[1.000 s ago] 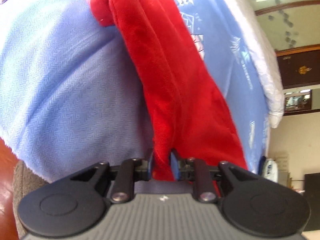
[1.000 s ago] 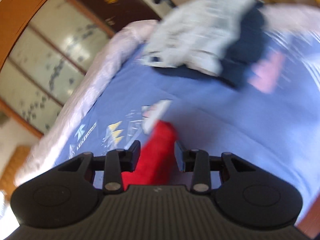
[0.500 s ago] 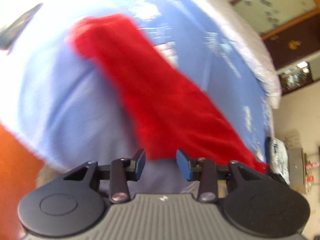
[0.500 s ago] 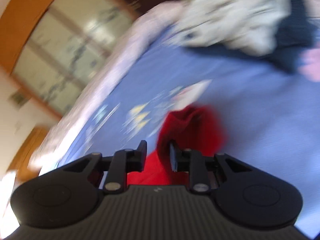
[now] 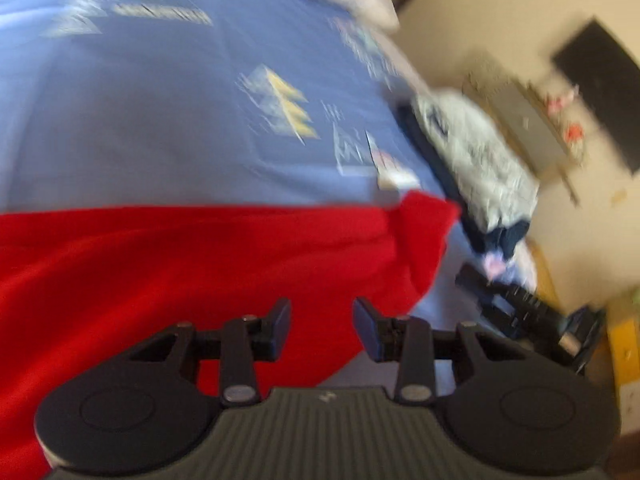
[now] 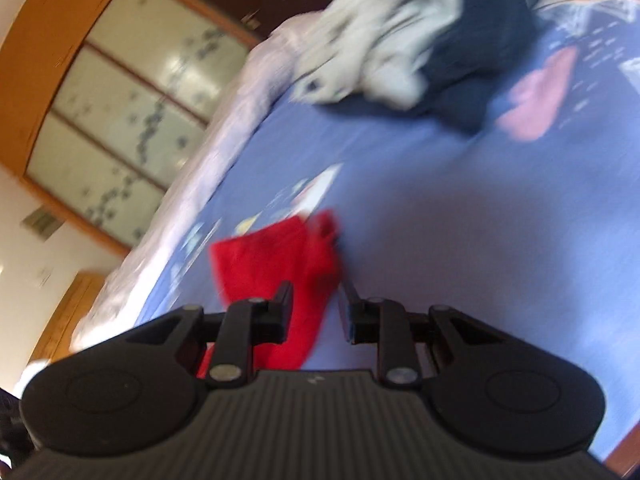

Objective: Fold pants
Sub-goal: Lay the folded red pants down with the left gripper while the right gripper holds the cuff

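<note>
The red pants [image 5: 180, 272] lie in a wide band across the blue printed bedsheet [image 5: 160, 120] in the left wrist view, which is blurred. My left gripper [image 5: 322, 326] hovers over their near edge, open, with red cloth below the gap and nothing pinched. In the right wrist view a bunched end of the red pants [image 6: 280, 256] rises from the sheet and fills the gap of my right gripper [image 6: 316, 312], which is shut on it. A black blurred device [image 5: 516, 308], probably that right gripper, shows beside the pants' right corner.
A pile of pale grey and dark navy clothes [image 6: 400, 40] lies further along the bed, also seen as the pile [image 5: 480, 160] at the right. A pink patch [image 6: 536, 96] lies by it. The quilted mattress edge [image 6: 208, 168] runs along the left, with wardrobe doors [image 6: 120, 128] beyond.
My left gripper let go of the red cloth it pinched, rolled and swept sideways along the pants. My right gripper's jaws narrowed onto the red end between them.
</note>
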A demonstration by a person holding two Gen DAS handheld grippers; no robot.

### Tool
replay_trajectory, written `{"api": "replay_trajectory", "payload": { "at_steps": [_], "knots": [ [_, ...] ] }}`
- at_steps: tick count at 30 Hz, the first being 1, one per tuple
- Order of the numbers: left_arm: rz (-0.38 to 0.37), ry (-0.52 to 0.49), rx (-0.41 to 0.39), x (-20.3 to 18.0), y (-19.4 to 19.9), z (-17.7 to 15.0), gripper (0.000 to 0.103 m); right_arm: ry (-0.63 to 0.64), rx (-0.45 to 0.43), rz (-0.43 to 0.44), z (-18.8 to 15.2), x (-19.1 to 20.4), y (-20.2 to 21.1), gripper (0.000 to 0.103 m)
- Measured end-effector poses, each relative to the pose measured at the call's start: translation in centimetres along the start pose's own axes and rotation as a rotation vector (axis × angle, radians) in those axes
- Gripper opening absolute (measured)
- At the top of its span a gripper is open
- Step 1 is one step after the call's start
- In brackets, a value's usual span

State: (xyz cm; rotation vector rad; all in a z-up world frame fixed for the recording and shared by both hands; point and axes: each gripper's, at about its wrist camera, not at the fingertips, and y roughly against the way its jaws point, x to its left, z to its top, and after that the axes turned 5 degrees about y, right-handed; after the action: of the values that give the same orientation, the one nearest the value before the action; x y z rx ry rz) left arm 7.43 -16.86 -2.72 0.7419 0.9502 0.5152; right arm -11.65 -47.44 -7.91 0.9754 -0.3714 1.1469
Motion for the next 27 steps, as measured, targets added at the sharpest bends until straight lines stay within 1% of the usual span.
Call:
{"api": "replay_trajectory", "payload": {
  "at_steps": [2, 3, 5, 7, 8, 9, 10, 11, 12, 14, 15, 16, 17, 18, 19, 20, 23, 27],
  "knots": [
    [0.048, -0.016, 0.041, -0.8, -2.9, 0.0, 0.033, 0.051, -0.012, -0.009, 1.0, -0.4, -0.8, 0.028],
    [0.068, -0.023, 0.057, -1.1, -4.0, -0.1, 0.033, 0.09, -0.002, -0.017, 1.5, -0.2, -1.4, 0.029],
    [0.107, -0.045, 0.068, -1.3, -5.1, -0.5, 0.032, 0.174, 0.055, 0.01, 2.4, 0.4, -3.2, 0.03],
    [0.122, -0.066, 0.057, -1.3, -5.1, -0.8, 0.032, 0.25, 0.125, 0.051, 3.0, 0.8, -4.8, 0.029],
    [0.125, -0.07, 0.058, -1.2, -4.9, -0.9, 0.032, 0.277, 0.174, 0.076, 3.4, 0.5, -5.5, 0.025],
    [0.128, -0.069, 0.06, -0.9, -4.6, -1.0, 0.032, 0.281, 0.235, 0.096, 3.8, 0.6, -6.4, 0.021],
    [0.13, -0.066, 0.06, -0.8, -4.5, -1.0, 0.032, 0.266, 0.281, 0.117, 4.3, 0.8, -6.7, 0.02],
    [0.129, -0.063, 0.058, -0.6, -4.5, -1.1, 0.031, 0.235, 0.322, 0.159, 4.8, 1.2, -7.0, 0.019],
    [0.127, -0.06, 0.054, -0.6, -4.5, -1.1, 0.031, 0.196, 0.35, 0.207, 5.4, 1.7, -7.3, 0.019],
    [0.124, -0.054, 0.047, -0.6, -4.9, -1.0, 0.031, 0.107, 0.37, 0.277, 6.3, 2.7, -7.8, 0.019],
    [0.126, -0.053, 0.046, -0.6, -4.9, -1.0, 0.031, 0.07, 0.371, 0.296, 6.5, 2.9, -8.1, 0.023],
    [0.128, -0.051, 0.047, -0.7, -4.9, -1.0, 0.031, 0.048, 0.357, 0.287, 6.7, 3.3, -8.5, 0.024],
    [0.131, -0.048, 0.049, -0.7, -4.9, -0.9, 0.031, 0.05, 0.33, 0.242, 6.8, 3.4, -8.9, 0.038],
    [0.133, -0.046, 0.051, -0.7, -4.9, -0.9, 0.031, 0.075, 0.298, 0.164, 6.9, 3.5, -8.9, 0.043],
    [0.134, -0.046, 0.053, -0.7, -4.9, -0.8, 0.031, 0.112, 0.269, 0.086, 6.8, 3.5, -8.7, 0.043],
    [0.134, -0.047, 0.053, -0.8, -5.0, -0.8, 0.031, 0.132, 0.256, 0.052, 6.7, 3.4, -8.5, 0.043],
    [0.134, -0.056, 0.047, -0.9, -5.3, -0.8, 0.031, 0.076, 0.214, 0.101, 5.8, 1.7, -6.0, 0.043],
    [0.145, -0.076, 0.043, -1.4, -5.5, -0.8, 0.032, 0.044, 0.151, 0.084, 4.0, 0.0, -2.6, 0.043]
  ]
}}
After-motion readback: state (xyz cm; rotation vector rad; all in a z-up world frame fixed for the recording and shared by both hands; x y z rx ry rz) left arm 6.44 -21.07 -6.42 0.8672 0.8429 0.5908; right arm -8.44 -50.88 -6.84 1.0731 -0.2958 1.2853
